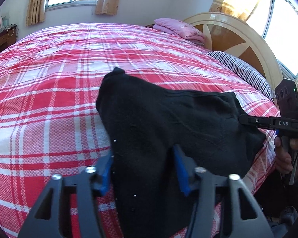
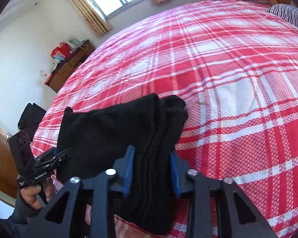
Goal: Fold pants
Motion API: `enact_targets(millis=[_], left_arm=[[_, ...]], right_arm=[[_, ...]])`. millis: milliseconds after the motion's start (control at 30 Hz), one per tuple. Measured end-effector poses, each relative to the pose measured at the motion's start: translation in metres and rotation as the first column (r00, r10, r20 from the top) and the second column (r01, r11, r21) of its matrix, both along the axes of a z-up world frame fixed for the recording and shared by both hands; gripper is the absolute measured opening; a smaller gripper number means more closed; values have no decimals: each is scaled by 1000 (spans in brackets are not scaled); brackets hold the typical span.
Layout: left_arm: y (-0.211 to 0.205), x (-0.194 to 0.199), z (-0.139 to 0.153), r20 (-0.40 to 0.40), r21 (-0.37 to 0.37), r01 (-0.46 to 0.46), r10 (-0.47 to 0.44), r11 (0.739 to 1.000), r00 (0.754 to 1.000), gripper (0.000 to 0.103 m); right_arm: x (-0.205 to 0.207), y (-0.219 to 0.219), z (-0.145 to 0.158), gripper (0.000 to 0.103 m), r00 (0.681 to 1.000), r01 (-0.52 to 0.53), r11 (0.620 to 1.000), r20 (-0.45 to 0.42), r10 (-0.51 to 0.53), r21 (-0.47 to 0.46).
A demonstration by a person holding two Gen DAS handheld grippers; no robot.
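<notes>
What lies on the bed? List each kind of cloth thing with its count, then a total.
Black pants: 1
Folded pink blanket: 1
Striped pillow: 1
Red plaid sheet: 1
Total: 4

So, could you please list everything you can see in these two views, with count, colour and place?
pants: one, black, bunched at the near edge of the bed
bedspread: one, red and white plaid, covering the bed
folded quilt: one, pink, by the headboard
pillow: one, black-and-white striped, below the headboard
headboard: one, cream and brown, at the bed's far end
dresser: one, brown, cluttered top, by the wall
left hand-held gripper: black with blue pads, around the pants
right hand-held gripper: same colours, around stacked pants layers
</notes>
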State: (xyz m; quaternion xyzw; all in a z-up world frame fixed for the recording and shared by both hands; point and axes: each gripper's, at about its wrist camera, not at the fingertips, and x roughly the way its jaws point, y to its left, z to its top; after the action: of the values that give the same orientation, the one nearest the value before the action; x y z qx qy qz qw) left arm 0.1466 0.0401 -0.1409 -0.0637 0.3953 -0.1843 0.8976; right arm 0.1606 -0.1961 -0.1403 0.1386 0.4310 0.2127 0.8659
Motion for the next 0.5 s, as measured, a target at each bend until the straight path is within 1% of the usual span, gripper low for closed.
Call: enact_targets(millis=[167,233,367,500], left_arm=[[5,-2,2,-2,-25,-2,2,1000,1000,32],[6,-3,4,-2,-32,-5,4,999,1000,28],[11,-3,6,-12,-59,-14,13,998,1000,24],[18,-4,10,-20,-91,-25,23,996,1000,23]], right_arm=[[-3,1,7,28,1000,-5,1000,26,5,-6],[-4,3,11,27,999,-8,1000,41,9,-15],[-10,11,24,27,996,-28,999,79,31,-35],[-12,22,41,26,991,-57,997,115,63,-56]])
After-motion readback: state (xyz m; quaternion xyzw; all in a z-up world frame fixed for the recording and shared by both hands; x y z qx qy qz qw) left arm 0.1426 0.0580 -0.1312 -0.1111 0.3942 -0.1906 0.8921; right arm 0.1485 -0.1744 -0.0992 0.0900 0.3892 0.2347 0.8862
